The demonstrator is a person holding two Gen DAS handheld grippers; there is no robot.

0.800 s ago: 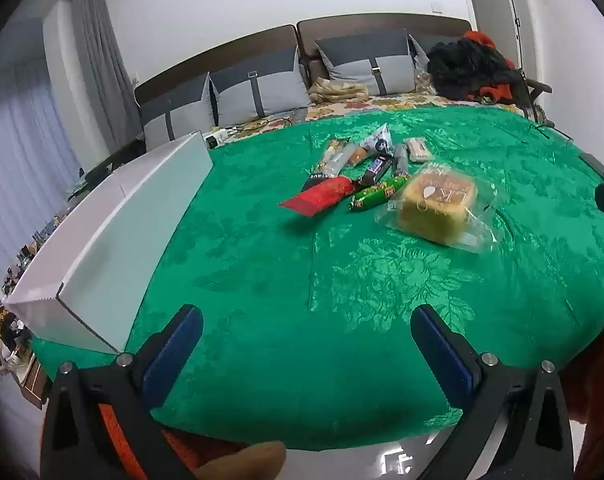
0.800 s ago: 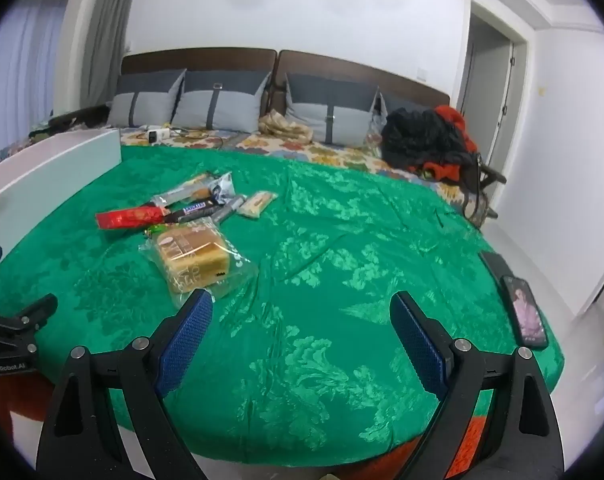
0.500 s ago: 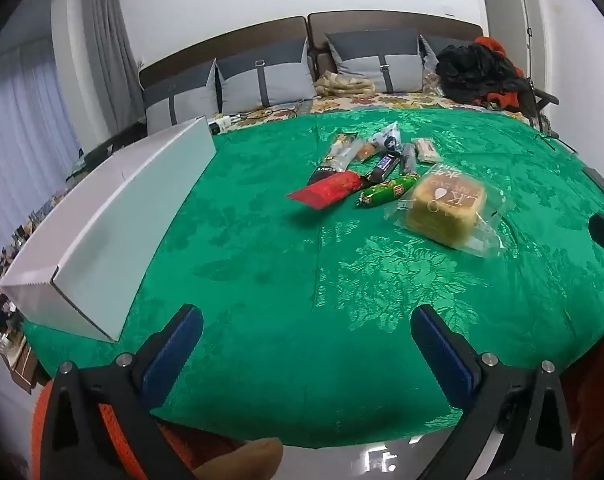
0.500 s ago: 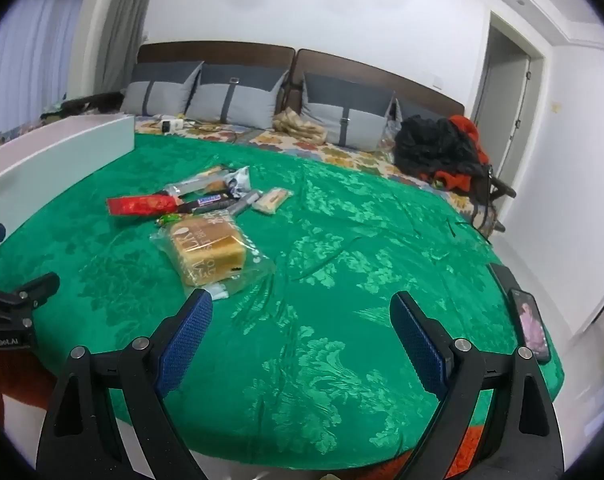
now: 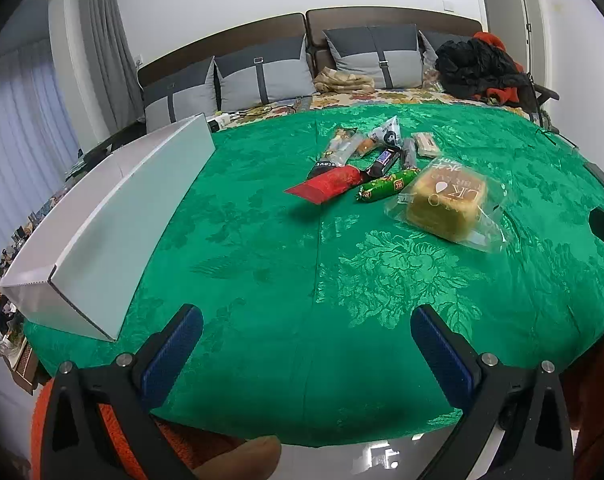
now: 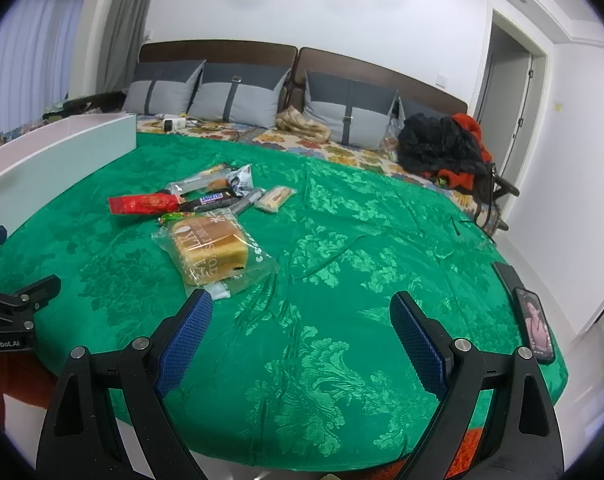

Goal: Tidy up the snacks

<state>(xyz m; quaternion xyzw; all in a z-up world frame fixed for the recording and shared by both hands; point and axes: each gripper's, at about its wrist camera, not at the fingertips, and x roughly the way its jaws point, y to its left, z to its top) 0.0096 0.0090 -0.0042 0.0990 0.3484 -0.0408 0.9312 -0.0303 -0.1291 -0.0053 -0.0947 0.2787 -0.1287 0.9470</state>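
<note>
Looking across the green cloth [image 5: 262, 280], I see my view has risen and levelled over the last second, so the whole spread now sits squarely ahead. To my left lies the long white box [image 5: 114, 216], likely where the snacks belong. The bagged bread loaf [image 5: 445, 204] is nearest; the red packet [image 5: 329, 184], green bar [image 5: 385, 188] and smaller wrappers cluster just beyond it, well apart from the box. My left gripper [image 5: 306, 340] and right gripper [image 6: 301, 328] both hang released, holding nothing. Sorting hasn't started; the loaf seems the first reach.
</note>
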